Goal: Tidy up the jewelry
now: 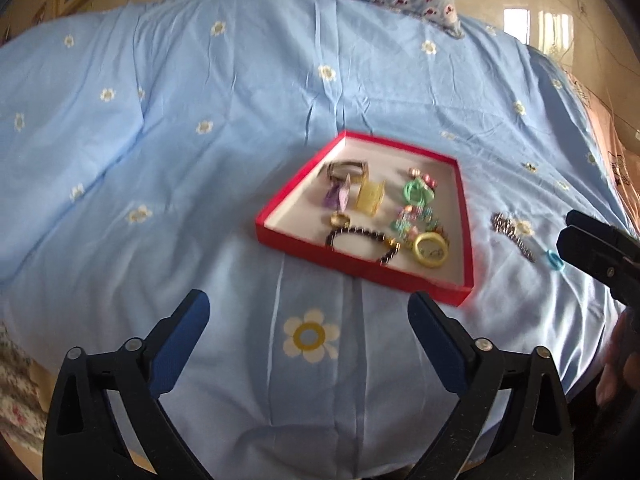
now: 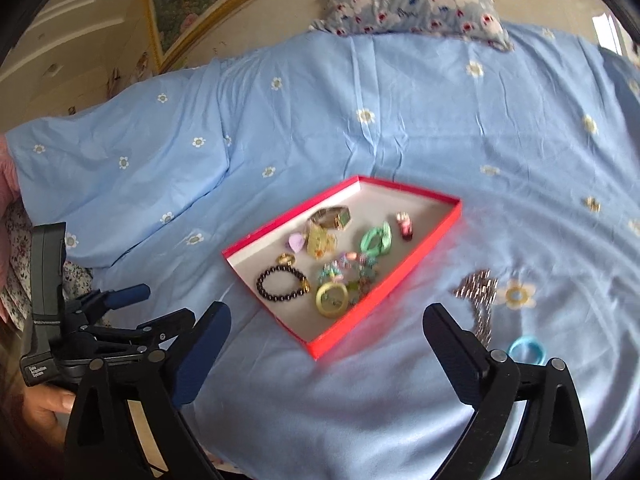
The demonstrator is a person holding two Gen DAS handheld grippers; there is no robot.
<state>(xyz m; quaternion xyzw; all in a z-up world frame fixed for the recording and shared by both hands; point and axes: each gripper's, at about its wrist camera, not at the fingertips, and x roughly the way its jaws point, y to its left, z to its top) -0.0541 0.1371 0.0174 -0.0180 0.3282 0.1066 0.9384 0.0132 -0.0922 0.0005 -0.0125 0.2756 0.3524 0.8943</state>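
Note:
A red tray [image 1: 352, 266] [image 2: 348, 334] lies on the blue bedspread and holds several pieces: a black bead bracelet [image 1: 362, 236] [image 2: 280, 284], a yellow ring [image 1: 429, 250] [image 2: 332, 300], a green piece [image 1: 416, 192] [image 2: 376, 240], a gold clip [image 1: 370, 198]. Right of the tray on the cover lie a dark sparkly chain [image 1: 514, 234] [image 2: 480, 300] and a small blue ring [image 1: 553, 259] [image 2: 527, 350]. My left gripper [image 1: 308, 316] is open and empty in front of the tray. My right gripper [image 2: 326, 332] is open and empty over the tray's near corner, the chain just beyond its right finger.
The blue flowered bedspread [image 1: 160, 140] [image 2: 460, 140] covers the bed. A patterned pillow [image 2: 412, 0] lies at the far end. A framed picture [image 2: 192, 4] hangs on the wall at the back left. The left gripper also shows in the right wrist view [image 2: 120, 320], low left.

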